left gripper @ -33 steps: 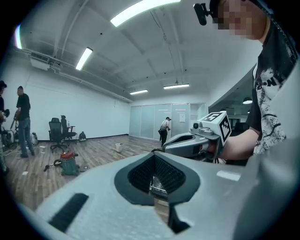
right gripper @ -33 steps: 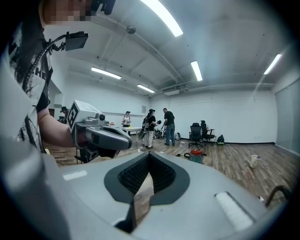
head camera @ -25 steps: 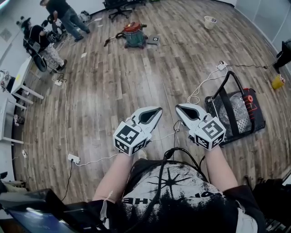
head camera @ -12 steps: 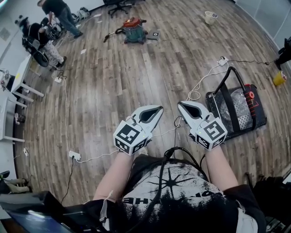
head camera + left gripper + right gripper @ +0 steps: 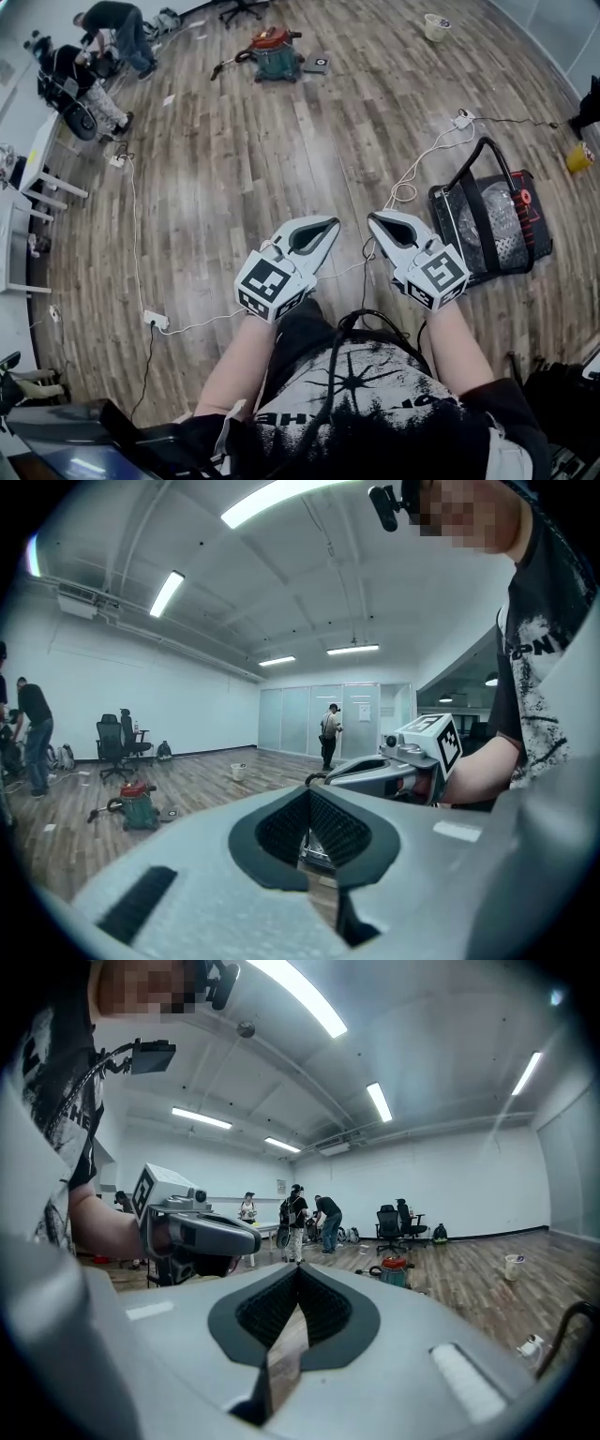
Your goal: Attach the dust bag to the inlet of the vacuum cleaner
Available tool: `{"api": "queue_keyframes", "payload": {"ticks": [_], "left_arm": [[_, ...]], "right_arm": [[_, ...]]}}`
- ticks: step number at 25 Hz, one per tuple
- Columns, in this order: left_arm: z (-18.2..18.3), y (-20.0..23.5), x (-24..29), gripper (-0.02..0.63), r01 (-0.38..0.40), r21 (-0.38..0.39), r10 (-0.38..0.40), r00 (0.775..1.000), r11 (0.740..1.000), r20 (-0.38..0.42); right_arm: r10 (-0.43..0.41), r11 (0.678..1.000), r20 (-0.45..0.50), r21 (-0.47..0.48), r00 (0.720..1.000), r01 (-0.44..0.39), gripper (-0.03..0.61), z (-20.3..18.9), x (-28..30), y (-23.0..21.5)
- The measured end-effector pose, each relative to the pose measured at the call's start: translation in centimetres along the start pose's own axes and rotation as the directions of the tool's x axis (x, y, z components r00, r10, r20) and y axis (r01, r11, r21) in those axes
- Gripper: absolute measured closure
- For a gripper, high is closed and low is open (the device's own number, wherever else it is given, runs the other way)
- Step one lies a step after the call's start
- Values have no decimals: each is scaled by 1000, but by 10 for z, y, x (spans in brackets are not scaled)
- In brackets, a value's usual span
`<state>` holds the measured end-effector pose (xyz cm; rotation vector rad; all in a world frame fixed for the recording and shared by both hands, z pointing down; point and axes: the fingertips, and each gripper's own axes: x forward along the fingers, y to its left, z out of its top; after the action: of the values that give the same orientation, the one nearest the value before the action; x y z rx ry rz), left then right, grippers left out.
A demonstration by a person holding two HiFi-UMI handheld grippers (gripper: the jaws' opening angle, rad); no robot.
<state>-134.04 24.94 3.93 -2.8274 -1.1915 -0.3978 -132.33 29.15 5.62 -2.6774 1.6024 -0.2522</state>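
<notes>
Since a second ago the wood floor (image 5: 234,169) has slid up the head view, carrying the red-topped vacuum cleaner (image 5: 275,54) nearer the top edge, far off across the room. A black mesh tote (image 5: 473,234) lies on the floor near the right gripper (image 5: 375,221). That gripper and the left gripper (image 5: 328,227) have jaws pressed together, holding nothing.

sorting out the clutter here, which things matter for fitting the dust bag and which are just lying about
For the job: vacuum cleaner; possibly the flat pad beside it.
Lying about: black mesh bag, white power strip, cup, yellow container.
</notes>
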Motion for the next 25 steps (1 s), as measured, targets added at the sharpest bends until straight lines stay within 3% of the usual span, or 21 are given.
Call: {"api": "queue_keyframes", "payload": {"ticks": [5, 12, 19, 25], "left_arm": [[-11, 49, 5, 612, 33, -16, -33, 999, 999, -4], [5, 154, 13, 611, 107, -11, -107, 994, 994, 7], [12, 242, 12, 611, 179, -4, -179, 984, 984, -14], [16, 297, 4, 611, 192, 0, -192, 981, 981, -9]], "right_arm": [[-44, 999, -23, -4, 999, 44, 574, -3, 47, -20], [-104, 994, -31, 14, 994, 104, 574, 24, 139, -56], [-136, 990, -23, 39, 990, 137, 574, 48, 229, -79], [-138, 990, -26, 25, 990, 138, 574, 57, 280, -91]]}}
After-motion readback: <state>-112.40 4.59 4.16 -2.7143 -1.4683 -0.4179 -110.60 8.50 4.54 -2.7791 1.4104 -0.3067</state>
